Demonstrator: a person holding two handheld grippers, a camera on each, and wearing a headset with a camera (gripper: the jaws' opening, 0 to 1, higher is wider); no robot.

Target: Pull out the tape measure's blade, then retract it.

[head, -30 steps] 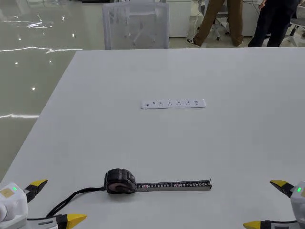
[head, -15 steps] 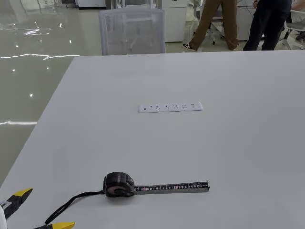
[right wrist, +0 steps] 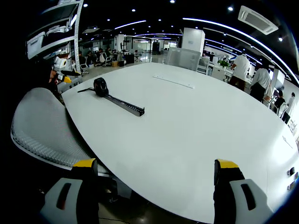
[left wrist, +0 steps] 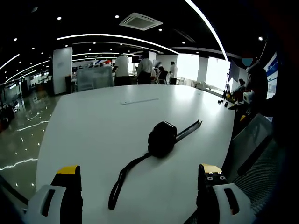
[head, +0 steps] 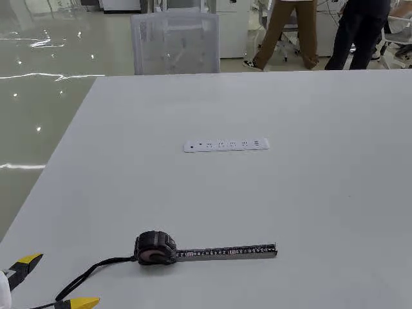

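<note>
Lying on the near side of the white plastic power strip (head: 225, 145), the round black tape measure (head: 154, 248) has its dark blade (head: 225, 251) out; the left gripper (left wrist: 140, 170) and right gripper (right wrist: 155, 164) gape empty.

White table (head: 193, 193), mesh chair (head: 175, 44), glossy floor (head: 38, 77).

No legible text, printed scale on the tape measure's blade (head: 225, 252) too small to read

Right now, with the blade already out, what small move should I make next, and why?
Probably ease the open left tongs forward to the tape measure's case: its blade lies extended on the table, nothing holds it, and that case sits nearest the left tongs.
</note>
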